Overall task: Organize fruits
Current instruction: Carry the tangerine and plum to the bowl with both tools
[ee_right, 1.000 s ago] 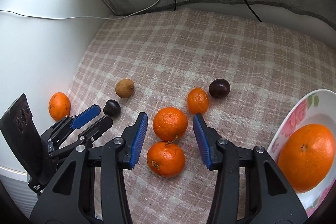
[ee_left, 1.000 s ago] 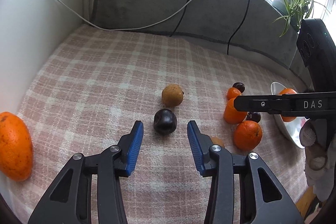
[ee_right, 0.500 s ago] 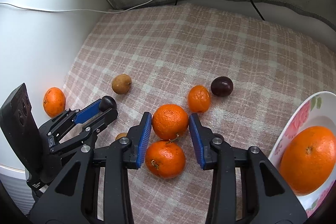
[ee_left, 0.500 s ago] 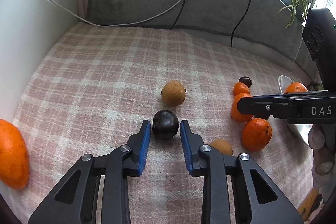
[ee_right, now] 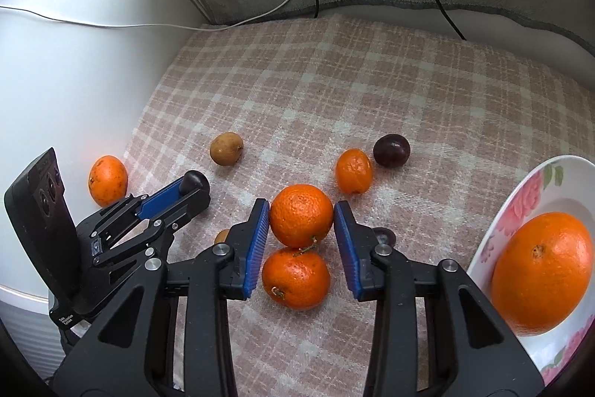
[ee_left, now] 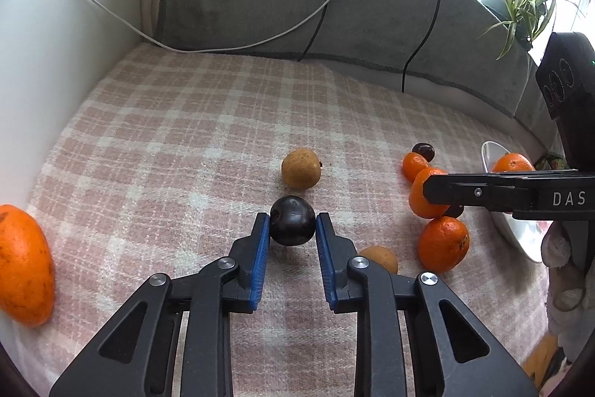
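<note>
We are closing on two fruits at once: the small dark purple round fruit (ee_left: 292, 225), frame centre on the pink checked cloth (ee_left: 178, 144), is now pinched by our left gripper (ee_left: 291, 229), whose jaws have narrowed since a second ago; our right gripper (ee_right: 301, 220) is squeezing the round orange tangerine (ee_right: 300, 214), both tilting downward, ready for lifting towards the floral white plate (ee_right: 535, 181) at right

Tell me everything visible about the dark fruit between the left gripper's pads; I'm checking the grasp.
The dark plum is small, round and glossy purple-black, with a slight dimple on top. It sits on the pink checked cloth, pinched at its sides by the left gripper, whose blue pads press on it. A tan fruit lies just beyond, apart.
</note>
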The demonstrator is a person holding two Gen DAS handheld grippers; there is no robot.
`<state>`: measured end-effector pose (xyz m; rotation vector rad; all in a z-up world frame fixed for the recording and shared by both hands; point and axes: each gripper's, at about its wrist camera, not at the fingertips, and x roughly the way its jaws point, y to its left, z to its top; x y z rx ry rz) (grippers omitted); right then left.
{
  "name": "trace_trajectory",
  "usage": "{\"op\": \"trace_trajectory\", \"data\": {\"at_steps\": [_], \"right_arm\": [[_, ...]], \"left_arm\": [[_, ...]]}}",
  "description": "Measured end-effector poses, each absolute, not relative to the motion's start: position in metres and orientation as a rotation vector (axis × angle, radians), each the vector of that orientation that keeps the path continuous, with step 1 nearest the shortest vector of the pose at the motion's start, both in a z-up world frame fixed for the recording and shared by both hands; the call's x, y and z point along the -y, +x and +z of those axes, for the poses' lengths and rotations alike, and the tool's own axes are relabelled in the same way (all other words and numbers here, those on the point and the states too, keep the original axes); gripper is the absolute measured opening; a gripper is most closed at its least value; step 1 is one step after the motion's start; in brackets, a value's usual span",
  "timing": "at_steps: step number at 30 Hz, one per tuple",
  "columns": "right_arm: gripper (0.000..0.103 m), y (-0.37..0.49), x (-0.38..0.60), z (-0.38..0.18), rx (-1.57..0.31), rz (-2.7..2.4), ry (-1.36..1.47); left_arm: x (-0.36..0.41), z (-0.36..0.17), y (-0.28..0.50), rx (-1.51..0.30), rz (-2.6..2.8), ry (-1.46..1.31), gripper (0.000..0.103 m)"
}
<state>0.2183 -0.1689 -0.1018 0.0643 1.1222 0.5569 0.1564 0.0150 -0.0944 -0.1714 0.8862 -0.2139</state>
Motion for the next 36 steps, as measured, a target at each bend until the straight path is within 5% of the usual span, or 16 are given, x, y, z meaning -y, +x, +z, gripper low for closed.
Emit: {"op": "trace_trajectory", "data": {"at_steps": [36], "right_arm": [[0.038,0.123,0.348,-0.051,-0.906,0.391,0.17]], "left_arm": [[0.098,-0.042,0.087,-0.807,-0.523,-0.18,0.023]]}}
